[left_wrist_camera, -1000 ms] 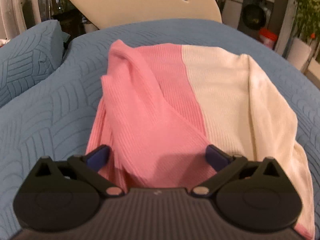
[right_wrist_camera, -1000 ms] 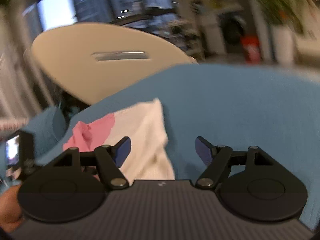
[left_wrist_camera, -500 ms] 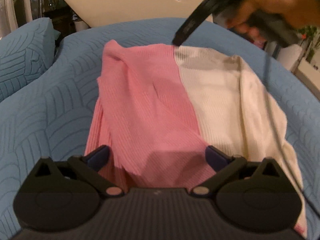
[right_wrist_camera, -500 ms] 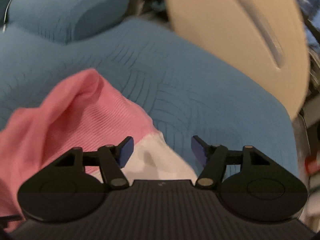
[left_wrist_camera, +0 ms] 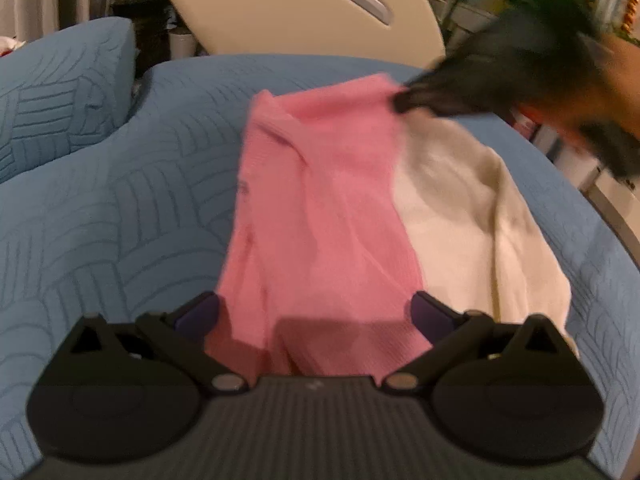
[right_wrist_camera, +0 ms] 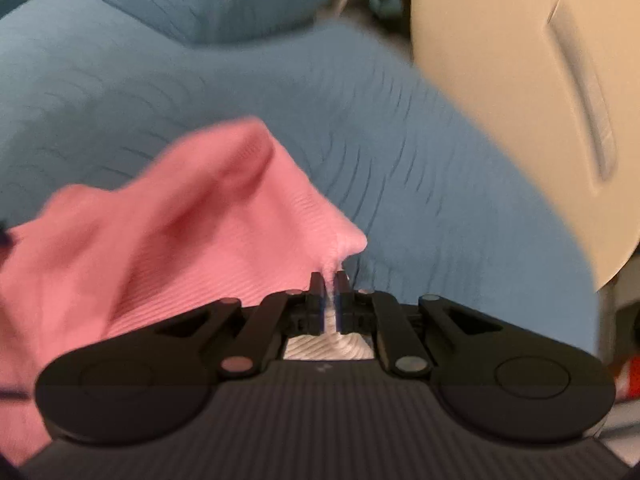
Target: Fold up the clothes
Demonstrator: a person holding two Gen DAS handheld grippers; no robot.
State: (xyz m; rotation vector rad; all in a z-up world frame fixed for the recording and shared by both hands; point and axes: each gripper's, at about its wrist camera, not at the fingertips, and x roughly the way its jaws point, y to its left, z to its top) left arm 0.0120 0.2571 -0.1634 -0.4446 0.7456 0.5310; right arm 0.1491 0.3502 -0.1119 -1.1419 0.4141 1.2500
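A pink and cream knit sweater (left_wrist_camera: 340, 216) lies on the blue quilted bed cover (left_wrist_camera: 120, 220). My left gripper (left_wrist_camera: 316, 312) is open at the near hem, its fingers either side of the pink fabric. At the far edge, my right gripper (left_wrist_camera: 400, 102) pinches the sweater where pink meets cream, lifting that edge. In the right wrist view the right gripper (right_wrist_camera: 330, 292) is shut on the sweater (right_wrist_camera: 180, 240), with pink cloth bunched between the pads and cream knit behind them.
A blue pillow (left_wrist_camera: 56, 92) lies at the left. A cream curved headboard (left_wrist_camera: 288, 4) stands behind the bed. A hand (left_wrist_camera: 592, 92) holds the right gripper at upper right. Room clutter fills the far right background.
The right gripper came down to the sweater's far edge, closed on it and pulled the fabric up. The left gripper stayed open at the near hem.
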